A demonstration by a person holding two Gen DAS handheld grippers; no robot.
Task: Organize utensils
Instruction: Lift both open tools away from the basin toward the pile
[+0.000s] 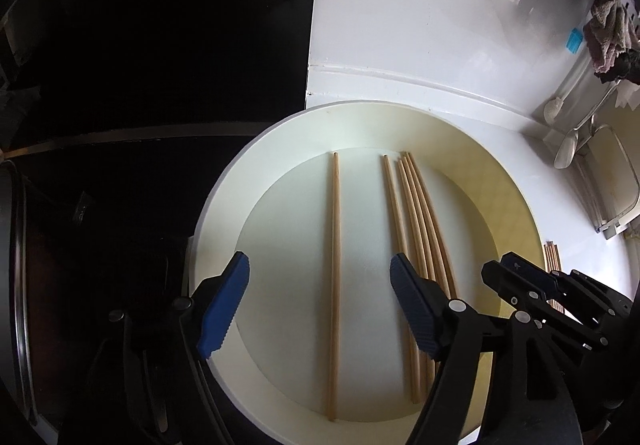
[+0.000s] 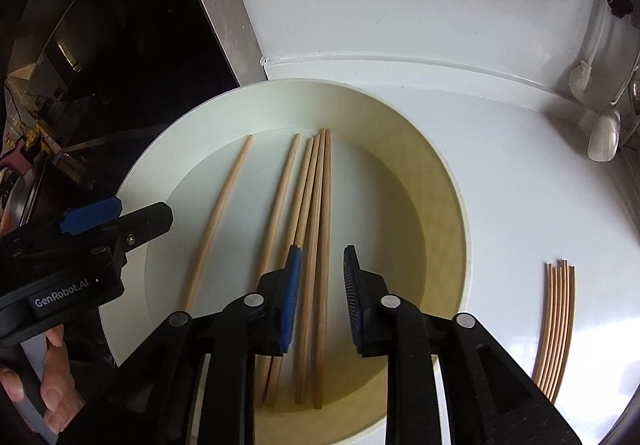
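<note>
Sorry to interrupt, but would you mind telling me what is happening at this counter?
A person is sorting chopsticks with a handheld gripper in each hand. Both hover over a round white basin holding five chopsticks. The left gripper is open around the lone chopstick; the right gripper is open over the clustered chopsticks. Neither grips anything. A sorted bundle lies on the white counter to the right.

Only one text can be read: "GenRobot.AI", in white letters on the black body of the left gripper, at about 9 o'clock in the right wrist view. In the left wrist view no text is readable.
</note>
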